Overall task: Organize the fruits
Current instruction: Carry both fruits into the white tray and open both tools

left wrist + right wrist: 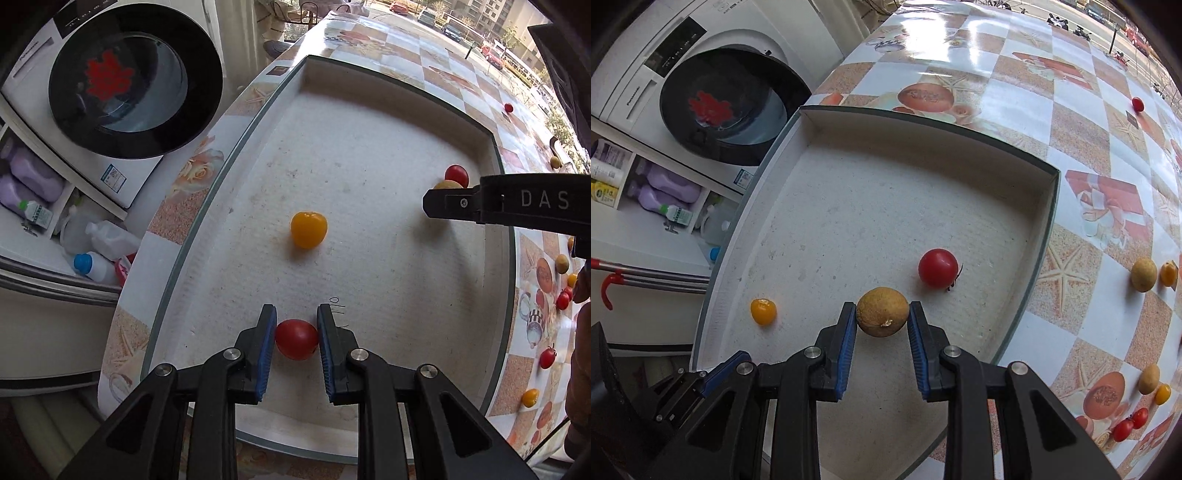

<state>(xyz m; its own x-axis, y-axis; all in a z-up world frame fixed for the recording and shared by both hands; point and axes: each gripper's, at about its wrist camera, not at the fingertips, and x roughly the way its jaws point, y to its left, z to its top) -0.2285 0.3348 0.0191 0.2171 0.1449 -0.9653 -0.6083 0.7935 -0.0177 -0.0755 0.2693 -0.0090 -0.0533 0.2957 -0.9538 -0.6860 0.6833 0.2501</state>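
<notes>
A shallow white box (369, 92) (1047, 206) lies on the patterned table. My left gripper (296, 338) is shut on a red cherry tomato (296, 339) low over the box's near part. My right gripper (882, 319) is shut on a tan round fruit (882, 312) (447, 184) over the box's right side; in the left wrist view its black finger (454, 204) reaches in from the right. Inside the box lie a yellow tomato (308, 229) (763, 311) and a second red tomato (938, 267) (457, 174).
Several loose fruits lie on the table right of the box: tan ones (1143, 274), yellow ones (1168, 273) (530, 397), red tomatoes (1130, 424) (547, 358), and one far red tomato (1137, 104) (508, 108). A washing machine (122, 85) and a shelf with bottles (33, 184) stand left of the table.
</notes>
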